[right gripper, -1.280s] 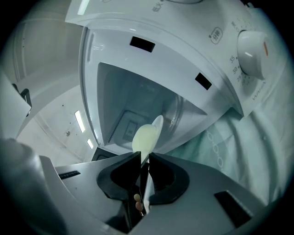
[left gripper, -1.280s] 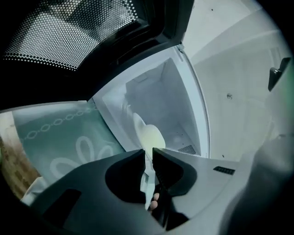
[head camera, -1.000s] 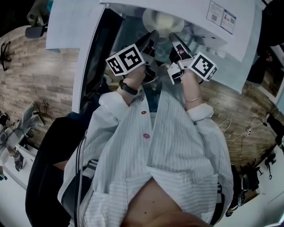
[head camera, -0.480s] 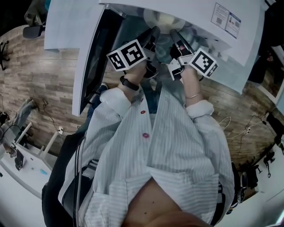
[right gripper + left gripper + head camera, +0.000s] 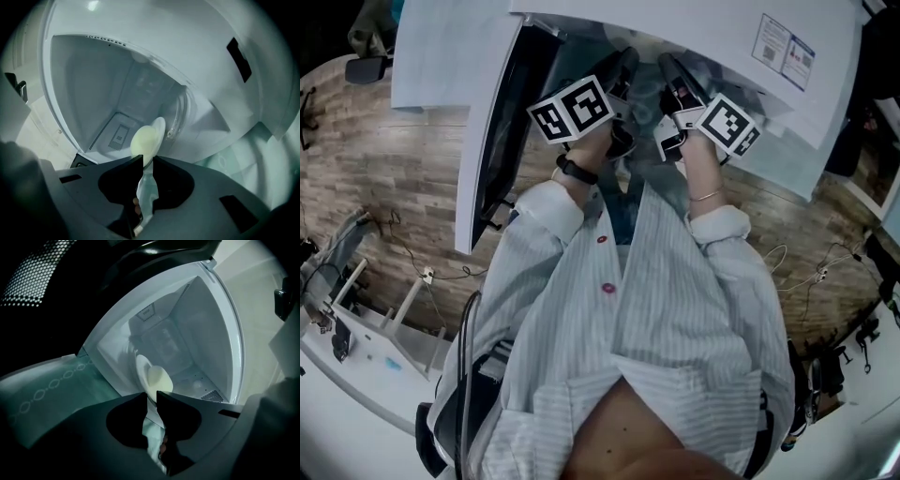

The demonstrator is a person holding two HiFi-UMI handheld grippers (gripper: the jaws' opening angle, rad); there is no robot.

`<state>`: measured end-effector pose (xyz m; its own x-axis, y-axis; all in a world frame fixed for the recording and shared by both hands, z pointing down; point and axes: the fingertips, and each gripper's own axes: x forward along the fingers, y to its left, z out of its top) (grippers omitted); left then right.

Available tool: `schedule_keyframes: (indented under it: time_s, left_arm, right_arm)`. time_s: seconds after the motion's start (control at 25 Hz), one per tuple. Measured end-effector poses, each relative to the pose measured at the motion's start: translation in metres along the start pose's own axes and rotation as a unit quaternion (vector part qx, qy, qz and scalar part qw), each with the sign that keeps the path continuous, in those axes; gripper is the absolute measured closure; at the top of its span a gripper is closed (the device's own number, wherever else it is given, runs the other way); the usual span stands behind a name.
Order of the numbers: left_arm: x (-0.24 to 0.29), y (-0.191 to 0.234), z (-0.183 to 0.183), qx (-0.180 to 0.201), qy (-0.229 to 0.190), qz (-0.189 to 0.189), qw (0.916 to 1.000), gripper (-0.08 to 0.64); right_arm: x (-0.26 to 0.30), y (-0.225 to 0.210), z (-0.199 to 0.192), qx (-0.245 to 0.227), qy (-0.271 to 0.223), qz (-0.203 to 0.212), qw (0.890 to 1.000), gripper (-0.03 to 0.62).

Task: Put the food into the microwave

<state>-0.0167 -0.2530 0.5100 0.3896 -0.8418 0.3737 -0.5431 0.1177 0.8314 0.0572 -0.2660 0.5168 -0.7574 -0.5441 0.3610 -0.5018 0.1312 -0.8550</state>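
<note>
Where the microwave [image 5: 211,329] stands open, a plate [image 5: 142,369] of pale mounded food [image 5: 159,379] is held within its cavity. Jaws of the left gripper [image 5: 150,397] pinch one rim edge. Those of the right gripper [image 5: 148,160], opening, have the opposite edge between them.

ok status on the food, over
Both on plate rim: left gripper, right gripper, right jaws opening. Plate carries food, at open microwave. Nothing blocking.

A pale striped shirt [image 5: 675,309] with 2 red buttons [image 5: 607,288], black wristband [image 5: 577,170] and thin bracelet [image 5: 706,196] are worn.
</note>
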Motion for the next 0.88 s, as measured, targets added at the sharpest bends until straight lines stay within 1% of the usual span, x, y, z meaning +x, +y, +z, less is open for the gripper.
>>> schedule_keyframes:
  time_s: [0.56, 0.72, 0.88]
  left_arm:
    - [0.013, -0.001, 0.012, 0.032, 0.01, 0.015, 0.9993, 0.486]
    - [0.017, -0.002, 0.013, 0.046, 0.021, 0.018, 0.9986, 0.48]
    - [0.018, -0.003, 0.013, 0.052, 0.025, 0.018, 0.9982, 0.477]
  right_arm:
    - [0.011, 0.004, 0.015, -0.041, -0.014, -0.014, 0.999, 0.518]
    - [0.012, 0.004, 0.019, -0.063, -0.013, -0.03, 0.997, 0.514]
    - [0.011, 0.005, 0.019, -0.091, -0.007, -0.047, 0.995, 0.503]
